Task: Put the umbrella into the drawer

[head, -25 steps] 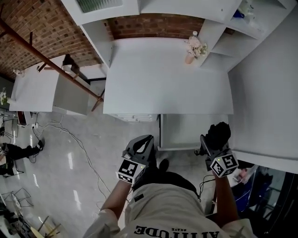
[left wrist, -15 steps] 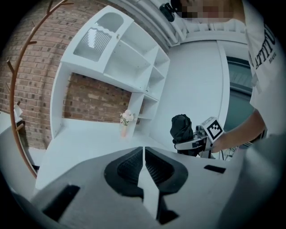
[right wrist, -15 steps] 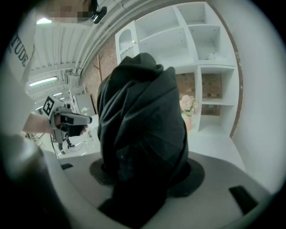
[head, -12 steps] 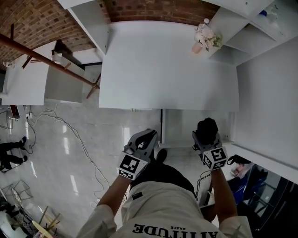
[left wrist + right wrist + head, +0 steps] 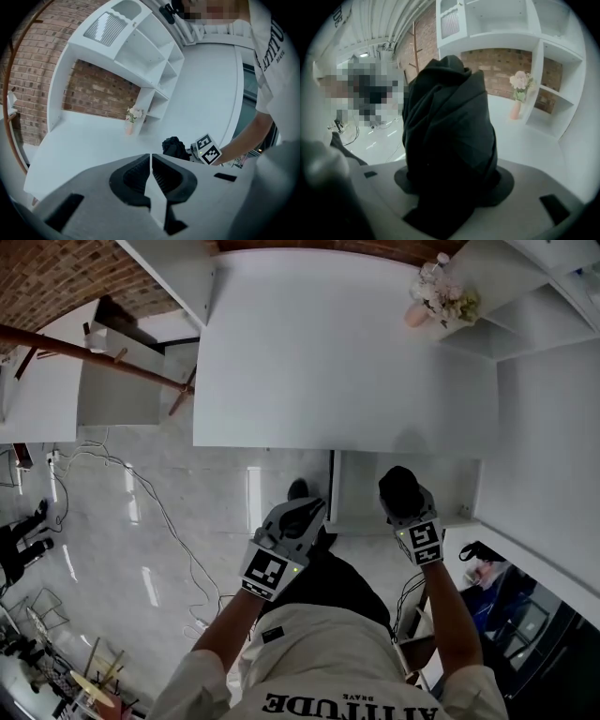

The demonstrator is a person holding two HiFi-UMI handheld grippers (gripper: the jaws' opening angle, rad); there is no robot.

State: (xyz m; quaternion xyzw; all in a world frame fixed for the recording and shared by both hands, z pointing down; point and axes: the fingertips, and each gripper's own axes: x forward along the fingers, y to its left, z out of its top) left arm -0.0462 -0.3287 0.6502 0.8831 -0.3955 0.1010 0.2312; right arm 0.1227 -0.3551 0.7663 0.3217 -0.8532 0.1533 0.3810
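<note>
A: How far along is the task?

B: White bench (image 5: pixel 337 352); drawer (image 5: pixel 361 493), seemingly under its near edge. Folded black umbrella (image 5: pixel 447 136) clenched in the right gripper (image 5: pixel 454 187), held near that drawer, not yet inside. Left gripper (image 5: pixel 151 176) pressed closed, empty. Stowing remains.

The umbrella (image 5: pixel 447 136) is soft black cloth, dull and crinkly. The left gripper (image 5: pixel 150 161) is dull grey plastic (its dark pads (image 5: pixel 136 175) are ribbed). The desk (image 5: pixel 319 362) is smooth and white, the floor (image 5: pixel 122 521) shiny, the brick wall (image 5: pixel 56 277) rough.
</note>
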